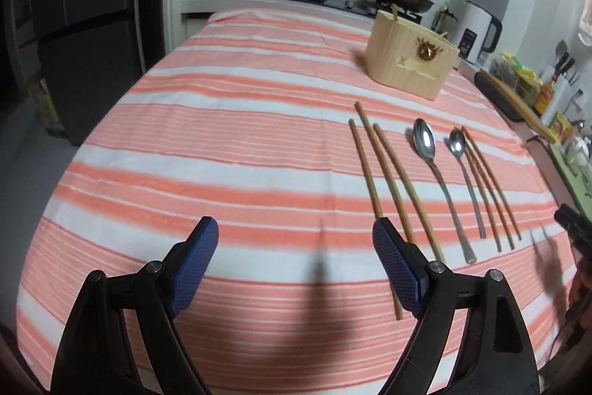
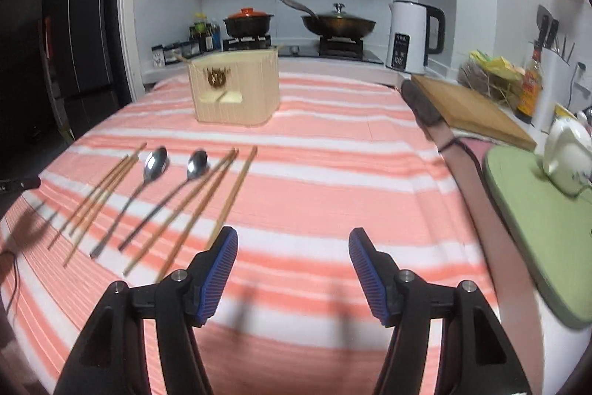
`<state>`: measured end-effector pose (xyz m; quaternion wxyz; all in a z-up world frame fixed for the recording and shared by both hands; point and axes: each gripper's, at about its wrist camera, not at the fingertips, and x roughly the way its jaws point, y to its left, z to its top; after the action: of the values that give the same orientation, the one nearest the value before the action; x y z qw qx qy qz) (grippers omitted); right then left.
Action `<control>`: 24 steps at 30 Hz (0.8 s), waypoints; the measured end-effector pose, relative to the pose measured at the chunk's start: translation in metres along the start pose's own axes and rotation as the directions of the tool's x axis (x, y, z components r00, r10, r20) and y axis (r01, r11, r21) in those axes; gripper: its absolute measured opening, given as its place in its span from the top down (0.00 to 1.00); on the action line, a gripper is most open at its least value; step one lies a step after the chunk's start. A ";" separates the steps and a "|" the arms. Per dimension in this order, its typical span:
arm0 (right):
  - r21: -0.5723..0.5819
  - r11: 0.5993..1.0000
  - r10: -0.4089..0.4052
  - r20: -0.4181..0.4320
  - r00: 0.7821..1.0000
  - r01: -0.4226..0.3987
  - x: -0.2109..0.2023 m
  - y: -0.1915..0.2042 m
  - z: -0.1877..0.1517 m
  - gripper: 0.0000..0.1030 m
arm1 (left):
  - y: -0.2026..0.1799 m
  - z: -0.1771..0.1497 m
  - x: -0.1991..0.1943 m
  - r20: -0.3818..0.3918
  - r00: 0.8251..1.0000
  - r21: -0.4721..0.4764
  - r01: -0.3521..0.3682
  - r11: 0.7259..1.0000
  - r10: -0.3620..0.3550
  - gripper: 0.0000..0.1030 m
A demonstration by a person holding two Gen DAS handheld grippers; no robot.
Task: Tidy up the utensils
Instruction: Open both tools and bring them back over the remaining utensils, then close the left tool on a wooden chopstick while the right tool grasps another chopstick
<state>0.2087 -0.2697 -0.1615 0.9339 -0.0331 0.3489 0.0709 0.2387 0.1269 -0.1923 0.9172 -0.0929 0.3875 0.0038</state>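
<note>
On the striped cloth (image 1: 222, 136) several wooden chopsticks and two metal spoons lie side by side. In the left wrist view three pale chopsticks (image 1: 388, 180) lie left of a large spoon (image 1: 425, 139), a smaller spoon (image 1: 457, 143) and three darker chopsticks (image 1: 488, 187). Behind them stands a pale wooden utensil box (image 1: 410, 58). My left gripper (image 1: 295, 223) is open over bare cloth, its right finger overlapping the pale chopsticks' near ends. My right gripper (image 2: 293, 231) is open and empty, right of the chopsticks (image 2: 207, 195), spoons (image 2: 196, 163) and box (image 2: 236, 91).
A cutting board (image 2: 470, 106), a white kettle (image 2: 410, 36), a green mat (image 2: 536, 228) with a white teapot (image 2: 566, 158) line the right side. A stove with a pot (image 2: 248, 21) and a pan (image 2: 338, 23) is behind. A dark fridge (image 1: 85, 24) stands left.
</note>
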 end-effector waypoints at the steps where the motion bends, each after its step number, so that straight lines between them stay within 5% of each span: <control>1: 0.001 1.000 -0.011 -0.016 1.000 0.011 0.001 0.000 -0.008 0.38 | -0.001 -0.004 0.001 -0.001 1.000 -0.002 0.001 1.000 -0.001 0.16; 24: -0.076 0.993 0.087 -0.083 0.993 -0.093 0.009 0.050 -0.034 0.38 | -0.041 -0.035 0.000 -0.053 0.995 0.097 0.088 0.991 -0.083 0.16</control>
<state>0.1854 -0.2230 -0.1936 0.9130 -0.0576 0.3839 0.1254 0.2172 0.0808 -0.2087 0.9102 -0.0638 0.4054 -0.0568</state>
